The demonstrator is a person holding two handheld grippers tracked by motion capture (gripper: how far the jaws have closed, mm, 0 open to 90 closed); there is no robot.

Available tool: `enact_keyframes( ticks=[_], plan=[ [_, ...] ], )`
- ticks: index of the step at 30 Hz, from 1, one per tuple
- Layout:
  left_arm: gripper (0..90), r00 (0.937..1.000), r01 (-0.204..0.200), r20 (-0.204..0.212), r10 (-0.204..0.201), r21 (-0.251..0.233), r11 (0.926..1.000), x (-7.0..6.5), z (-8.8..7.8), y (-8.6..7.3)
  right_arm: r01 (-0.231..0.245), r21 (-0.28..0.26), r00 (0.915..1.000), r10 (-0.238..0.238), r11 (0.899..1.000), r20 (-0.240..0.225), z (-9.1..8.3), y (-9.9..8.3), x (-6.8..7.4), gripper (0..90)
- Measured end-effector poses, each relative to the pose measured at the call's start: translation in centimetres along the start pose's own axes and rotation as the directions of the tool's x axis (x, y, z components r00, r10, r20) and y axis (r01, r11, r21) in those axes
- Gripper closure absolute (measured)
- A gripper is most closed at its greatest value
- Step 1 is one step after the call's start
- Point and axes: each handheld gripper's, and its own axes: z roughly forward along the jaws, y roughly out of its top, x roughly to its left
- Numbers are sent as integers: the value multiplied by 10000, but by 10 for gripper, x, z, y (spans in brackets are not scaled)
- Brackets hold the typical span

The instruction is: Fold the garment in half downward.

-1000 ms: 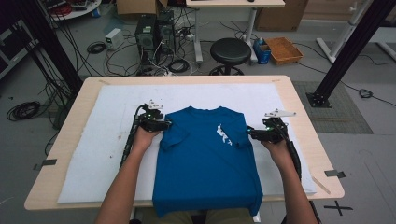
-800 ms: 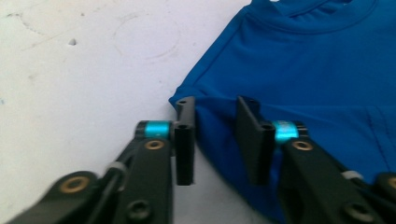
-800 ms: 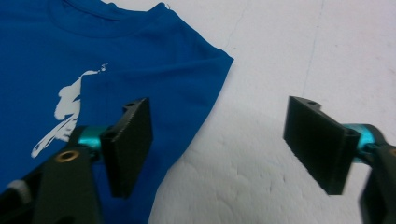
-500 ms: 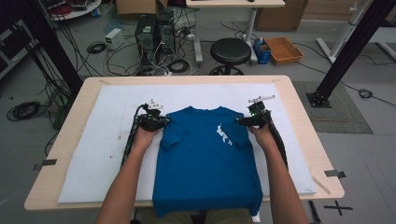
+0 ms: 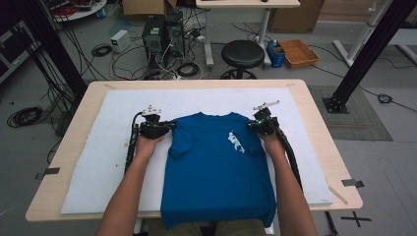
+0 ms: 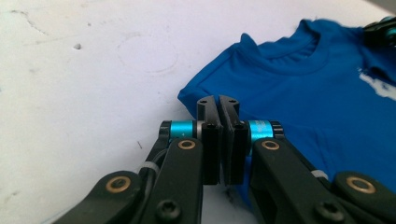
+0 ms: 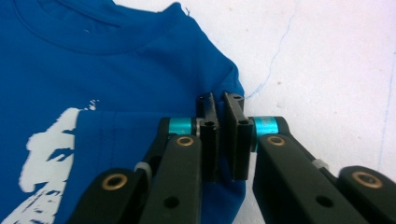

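A blue shirt (image 5: 216,167) lay flat on the white mat (image 5: 98,167) covering the desk (image 5: 319,132), its hem hanging over the near edge. The left hand-held gripper (image 5: 169,126) was clenched on the shirt's left shoulder edge, and the right hand-held gripper (image 5: 253,125) on the folded-in right sleeve.
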Motion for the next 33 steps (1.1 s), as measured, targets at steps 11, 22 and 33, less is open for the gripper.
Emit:
enact_keyframes(
  ticks=[11,22,33],
  plan=[
    [876,9913,-15,1300,218,-1542,9880,-14,-43,-2,-12,-1909,9972,-132,9816,-739,-47,-16,2,865],
    [875,9729,-80,2270,439,-1567,9876,-29,-76,-24,545,-2602,9854,-939,9640,-1417,-82,-45,21,865],
    [875,9447,-584,3156,895,-1065,9926,-50,-106,-58,959,-2560,9567,-1600,9619,-2430,-119,-96,39,865]
  ],
)
